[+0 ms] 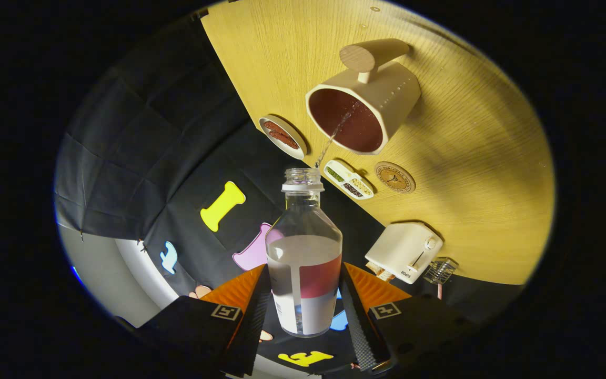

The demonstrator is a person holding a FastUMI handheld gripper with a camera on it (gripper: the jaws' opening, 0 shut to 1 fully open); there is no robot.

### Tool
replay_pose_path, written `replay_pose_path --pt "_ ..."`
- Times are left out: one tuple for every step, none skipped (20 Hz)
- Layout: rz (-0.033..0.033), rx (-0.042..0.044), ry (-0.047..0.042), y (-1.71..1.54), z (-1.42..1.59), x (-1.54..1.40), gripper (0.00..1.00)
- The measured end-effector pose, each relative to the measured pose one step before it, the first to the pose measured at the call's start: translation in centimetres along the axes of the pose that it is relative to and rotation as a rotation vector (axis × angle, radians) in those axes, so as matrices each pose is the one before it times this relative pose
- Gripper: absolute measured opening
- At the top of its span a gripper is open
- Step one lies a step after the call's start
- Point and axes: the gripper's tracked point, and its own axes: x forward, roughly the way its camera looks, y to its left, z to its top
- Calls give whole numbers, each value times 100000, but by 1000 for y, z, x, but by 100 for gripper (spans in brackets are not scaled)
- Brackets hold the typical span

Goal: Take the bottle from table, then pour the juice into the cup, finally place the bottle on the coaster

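My gripper is shut on a clear bottle with a red and white label, both fingers pressing its lower sides. The view is rolled, so the wooden table stands tilted and the bottle's uncapped mouth points toward the cup. A thin stream of liquid runs from the mouth into the beige cup, which has a dark red inside and a wooden handle. Beside the cup, beyond the bottle's mouth, lies the round brown coaster.
A small round dish with brown filling and a divided dish with seeds lie near the table's edge by the cup. A cream toaster and a small wire basket sit further along that edge.
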Motion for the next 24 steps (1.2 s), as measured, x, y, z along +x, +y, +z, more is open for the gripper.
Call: replay_pose_path --pt "32 72 -282 218 58 9 74" --pt "-9 266 -82 132 109 -125 74" --pt "-134 564 110 79 -31 214 74" --pt "-126 510 149 80 -106 91 74" --pt "-68 309 -44 106 -6 94 74" --pt "-335 170 -68 -96 42 24 74" --pt "-285 153 -39 -97 16 2 74" --pt "-377 89 65 -80 -82 -73 74" --pt "-127 -60 137 106 74 80 74" --pt "-221 -63 129 25 24 99 74" --pt "-70 -156 -103 36 84 2 74" --pt "93 -207 -256 40 3 127 74" --pt "-254 -53 -89 -36 149 47 74" --pt "-144 -46 -36 -154 33 72 74" --pt "-210 -242 69 -57 91 5 74" --pt "-369 -413 17 -71 122 -29 74" --pt "-339 -373 -71 -258 142 -17 74" --pt "-439 -355 -47 -245 109 -22 74" --pt "-440 -567 48 -178 53 -104 74" --pt "-586 -1150 47 -279 82 -38 74" --pt "-710 -1845 -312 -444 153 -188 74" --pt "-1591 -2413 -626 -423 134 299 74" --pt "-2100 -2908 -724 -589 199 61 74" --pt "-1536 -3299 -361 -485 0 -144 75"
